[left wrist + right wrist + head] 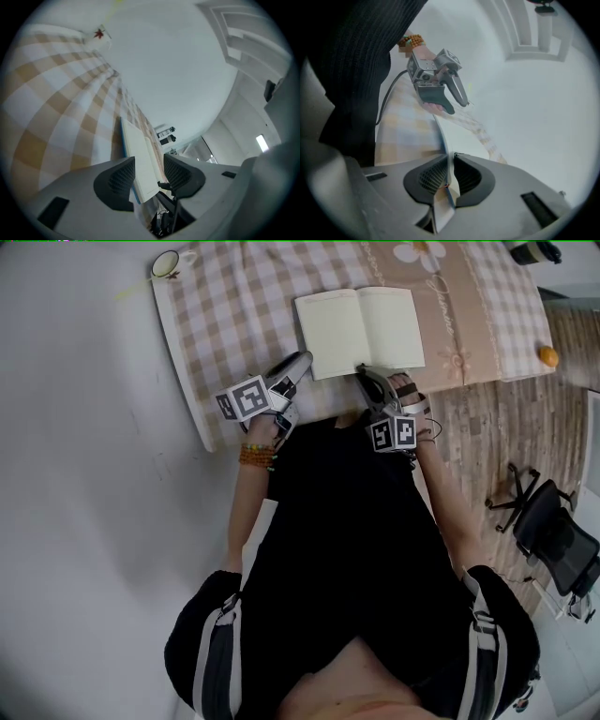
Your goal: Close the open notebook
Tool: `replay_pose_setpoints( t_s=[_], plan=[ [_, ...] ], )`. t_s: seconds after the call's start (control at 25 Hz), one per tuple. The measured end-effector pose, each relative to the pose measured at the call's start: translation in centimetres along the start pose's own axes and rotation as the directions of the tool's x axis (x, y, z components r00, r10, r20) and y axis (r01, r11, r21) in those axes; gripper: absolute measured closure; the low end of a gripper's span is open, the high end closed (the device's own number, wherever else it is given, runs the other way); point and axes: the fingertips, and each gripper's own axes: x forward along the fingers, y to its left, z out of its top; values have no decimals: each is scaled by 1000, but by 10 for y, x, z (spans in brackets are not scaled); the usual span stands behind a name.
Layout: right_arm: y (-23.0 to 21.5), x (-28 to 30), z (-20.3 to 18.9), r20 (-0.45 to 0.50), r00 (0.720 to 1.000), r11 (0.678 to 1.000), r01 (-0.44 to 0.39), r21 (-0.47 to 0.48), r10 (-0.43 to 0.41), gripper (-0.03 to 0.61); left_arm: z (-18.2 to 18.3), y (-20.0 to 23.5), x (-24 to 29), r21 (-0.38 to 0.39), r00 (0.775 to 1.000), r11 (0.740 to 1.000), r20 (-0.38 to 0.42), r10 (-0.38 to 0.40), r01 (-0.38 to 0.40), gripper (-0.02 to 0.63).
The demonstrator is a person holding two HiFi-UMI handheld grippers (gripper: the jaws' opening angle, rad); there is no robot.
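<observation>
1. Notebook lies open and flat on the checked cloth in the head view, close to the near edge. The left tongs reach for its near left corner. The right tongs meet its near edge close to the spine. Both forearms stretch forward from the body, with the tongs aimed away and a little down. A cup stands well apart at far left.

2. Left gripper view: the jaws stand wide apart with the notebook's near corner between them, and the pads do not press on it. The tongs are rolled onto their side, so the cloth fills the left of the view. This side would do best to stay clear or steady the left half, since a clamp here would likely hinder the fold.

3. Right gripper view: the jaws are drawn together, clamped on the thin near edge of the notebook's right half. To close it well, that half should probably swing up and over the spine toward the left. A light grip would spare the paper, and letting go only past upright would let it drop square.
</observation>
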Motion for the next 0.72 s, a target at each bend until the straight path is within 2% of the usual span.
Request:
replay_pose_setpoints(
  t_s=[0.08, 0.16, 0.4, 0.48, 0.6, 0.72],
  plan=[
    [-2, -2, 2, 9, 1000, 1000, 18, 9, -18, 531, 2, 10, -4, -80, 999, 997, 31, 17, -15, 408],
    [-5, -4, 3, 13, 999, 999, 35, 11, -35, 532, -2, 15, -4, -125, 1000, 992, 25, 12, -9, 408],
    [-8, -6, 1, 11, 998, 998, 66, 9, -66, 535, -16, 11, 16, -254, 996, 964, -8, -84, 79, 408],
    [-3, -5, -1, 3, 999, 999, 44, -10, -44, 531, -17, 6, 22, -260, 995, 961, -9, -99, 93, 408],
    [8, -3, 1, 17, 1000, 999, -11, -35, 12, 520, -18, 2, 23, -217, 997, 973, -21, -80, 73, 410],
    [14, -1, 11, 44, 998, 998, -51, -36, 52, 437, -17, -4, 22, -211, 995, 974, -20, -94, 88, 410]
  ],
)
